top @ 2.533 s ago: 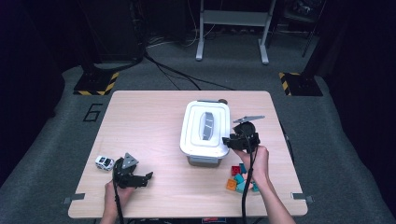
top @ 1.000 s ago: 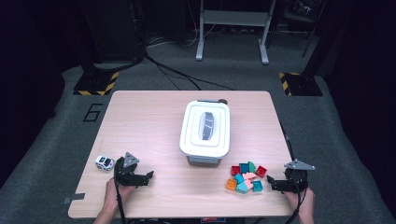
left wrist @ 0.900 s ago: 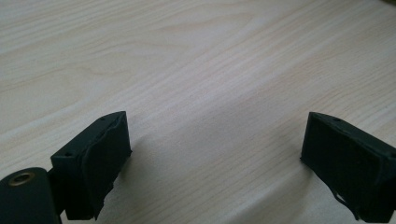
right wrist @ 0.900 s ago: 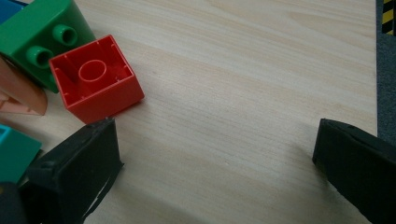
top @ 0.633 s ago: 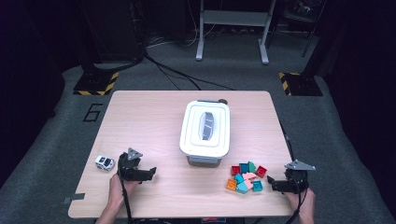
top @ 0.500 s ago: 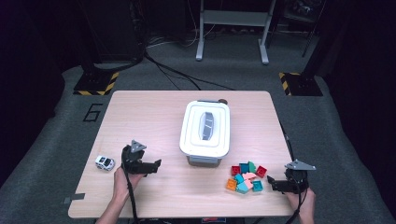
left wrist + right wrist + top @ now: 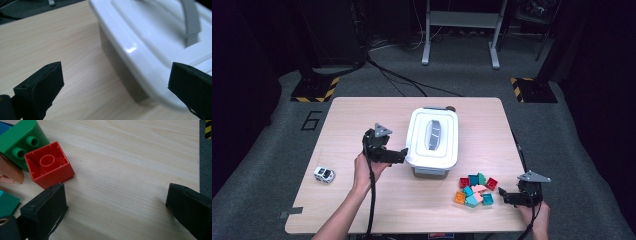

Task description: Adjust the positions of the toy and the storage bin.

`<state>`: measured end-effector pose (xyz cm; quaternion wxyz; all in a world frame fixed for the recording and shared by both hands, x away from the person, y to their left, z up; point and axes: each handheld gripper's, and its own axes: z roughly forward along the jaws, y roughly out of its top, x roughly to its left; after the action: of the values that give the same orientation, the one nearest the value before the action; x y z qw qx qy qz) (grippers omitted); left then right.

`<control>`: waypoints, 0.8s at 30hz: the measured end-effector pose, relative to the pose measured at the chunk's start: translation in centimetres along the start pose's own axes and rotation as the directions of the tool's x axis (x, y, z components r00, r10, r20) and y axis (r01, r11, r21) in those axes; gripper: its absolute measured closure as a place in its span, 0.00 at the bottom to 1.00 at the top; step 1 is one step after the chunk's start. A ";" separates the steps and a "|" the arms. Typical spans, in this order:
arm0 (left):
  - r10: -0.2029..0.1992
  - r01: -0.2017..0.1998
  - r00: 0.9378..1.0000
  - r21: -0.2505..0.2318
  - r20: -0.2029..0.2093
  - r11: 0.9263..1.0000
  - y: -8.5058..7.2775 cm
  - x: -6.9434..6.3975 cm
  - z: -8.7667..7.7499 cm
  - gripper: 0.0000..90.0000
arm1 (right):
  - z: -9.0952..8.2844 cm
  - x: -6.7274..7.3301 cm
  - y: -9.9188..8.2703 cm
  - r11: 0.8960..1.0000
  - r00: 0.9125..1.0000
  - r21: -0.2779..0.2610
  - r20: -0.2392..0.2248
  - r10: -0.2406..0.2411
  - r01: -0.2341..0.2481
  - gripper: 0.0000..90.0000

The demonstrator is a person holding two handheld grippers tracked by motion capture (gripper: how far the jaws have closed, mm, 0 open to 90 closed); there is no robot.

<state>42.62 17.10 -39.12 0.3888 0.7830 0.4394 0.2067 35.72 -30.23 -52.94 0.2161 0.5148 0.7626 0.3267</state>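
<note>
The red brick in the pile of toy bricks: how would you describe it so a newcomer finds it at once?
Start at the white lidded box in the middle of the wooden table, then drop to the pile of bricks near the table's front edge. The red brick sits at the pile's right end, nearest the right claw. It lies hollow side up, beside a green studded brick.

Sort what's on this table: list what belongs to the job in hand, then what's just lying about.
In the job:
- white lidded box, which the open left tongs are reaching for
- pile of toy bricks, beside the open right tongs

Lying about:
- toy car, alone near the table edge
</note>
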 end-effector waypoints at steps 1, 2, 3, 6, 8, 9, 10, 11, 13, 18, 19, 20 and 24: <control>0.013 -0.013 1.000 -0.005 0.014 1.000 1.3 -0.9 0.4 0.00 | 0.0 0.1 0.0 1.000 1.000 0.002 0.002 0.010 -0.010 0.03; 0.013 -0.013 1.000 -0.005 0.014 1.000 1.3 -0.9 0.4 0.00 | 0.0 0.1 0.0 1.000 1.000 0.002 0.002 0.010 -0.010 0.03; 0.022 -0.022 1.000 -0.008 0.018 1.000 1.8 -1.4 0.7 0.00 | 0.0 0.1 0.0 1.000 1.000 0.002 0.002 0.010 -0.010 0.03; 0.078 -0.078 0.997 -0.002 0.017 0.997 4.0 -3.4 1.8 0.00 | 0.0 0.1 0.0 1.000 1.000 0.002 0.003 0.009 -0.009 0.04; 0.107 -0.107 0.994 -0.002 0.021 0.994 4.9 -4.3 2.4 0.05 | 0.0 0.0 0.0 1.000 1.000 -0.001 0.004 0.005 -0.005 0.04; 0.107 -0.107 0.994 -0.002 0.021 0.994 4.9 -4.3 2.4 0.08 | 0.0 0.0 0.0 1.000 1.000 -0.001 0.004 0.005 -0.005 0.04; 0.122 -0.122 0.992 -0.016 0.017 0.992 5.6 -5.3 3.0 0.08 | 0.0 0.0 0.0 1.000 1.000 -0.001 0.004 0.008 -0.008 0.04; 0.129 -0.128 0.992 -0.019 0.019 0.992 6.0 -5.8 3.3 0.10 | 0.0 0.0 0.0 1.000 1.000 -0.001 0.004 0.006 -0.006 0.04; 0.146 -0.146 0.989 -0.022 0.015 0.989 6.6 -6.6 3.9 0.17 | 0.0 0.0 0.0 1.000 1.000 -0.001 0.005 0.011 -0.011 0.04; 0.200 -0.200 0.980 0.014 -0.009 0.980 7.6 -8.0 5.7 0.28 | 0.0 0.0 0.0 1.000 1.000 -0.006 0.010 0.008 -0.008 0.05; 0.205 -0.205 0.979 0.019 -0.020 0.979 7.7 -8.2 6.0 0.31 | 0.0 0.0 0.0 1.000 1.000 -0.006 0.010 0.009 -0.009 0.05; 0.210 -0.209 0.977 0.026 -0.024 0.977 7.7 -8.2 6.2 0.34 | 0.0 0.0 0.0 1.000 1.000 -0.006 0.010 0.008 -0.008 0.05; 0.203 -0.201 0.979 0.059 -0.036 0.978 7.5 -8.3 6.9 0.51 | -0.1 0.0 0.0 1.000 1.000 -0.009 0.009 0.013 -0.013 0.06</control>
<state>46.81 4.77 -37.30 0.3347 0.8295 0.3712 0.2490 35.67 -30.24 -52.92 0.2199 0.5201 0.7568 0.3293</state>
